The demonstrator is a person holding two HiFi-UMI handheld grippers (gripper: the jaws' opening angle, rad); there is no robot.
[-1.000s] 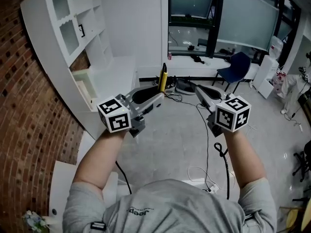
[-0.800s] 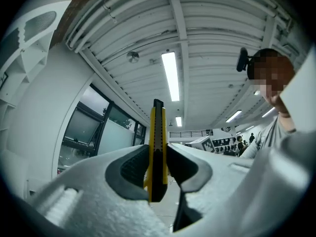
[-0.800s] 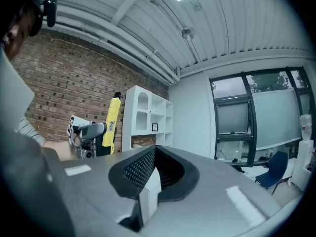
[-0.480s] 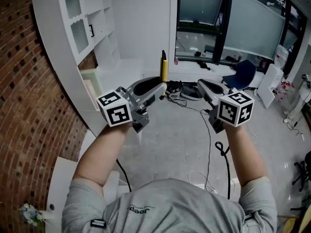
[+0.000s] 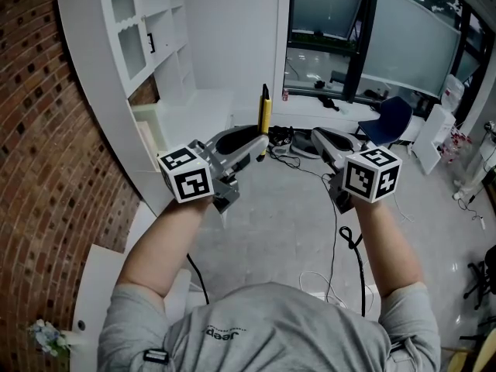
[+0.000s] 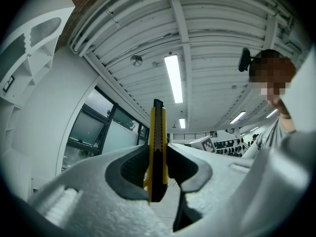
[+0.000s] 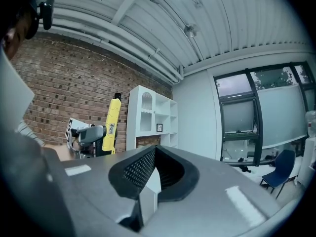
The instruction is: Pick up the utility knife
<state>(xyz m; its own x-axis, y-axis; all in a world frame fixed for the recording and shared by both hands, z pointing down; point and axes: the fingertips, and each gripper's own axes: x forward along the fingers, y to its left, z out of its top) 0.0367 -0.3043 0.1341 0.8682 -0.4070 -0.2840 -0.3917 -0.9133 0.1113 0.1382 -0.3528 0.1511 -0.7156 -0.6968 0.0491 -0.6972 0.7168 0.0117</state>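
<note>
The utility knife point(image 5: 265, 113) is yellow with a black spine. It stands upright in my left gripper point(image 5: 258, 142), which is shut on its lower part. In the left gripper view the knife point(image 6: 157, 142) sits clamped between the two dark pads, its tip pointing at the ceiling. My right gripper point(image 5: 318, 137) is held up beside it at about the same height, with a gap between the two. Its jaws meet with nothing between them in the right gripper view point(image 7: 153, 153). There the knife point(image 7: 111, 124) also shows at the left, in front of the brick wall.
A white shelf unit point(image 5: 132, 49) stands at the left against a brick wall point(image 5: 46, 138). Cables point(image 5: 314, 173) trail across the grey floor below the grippers. A blue chair point(image 5: 390, 120) stands near the large windows point(image 5: 364, 33) at the back.
Both grippers have risen a little and stayed side by side. The knife remains clamped upright in the left one. The right jaws stay closed.
</note>
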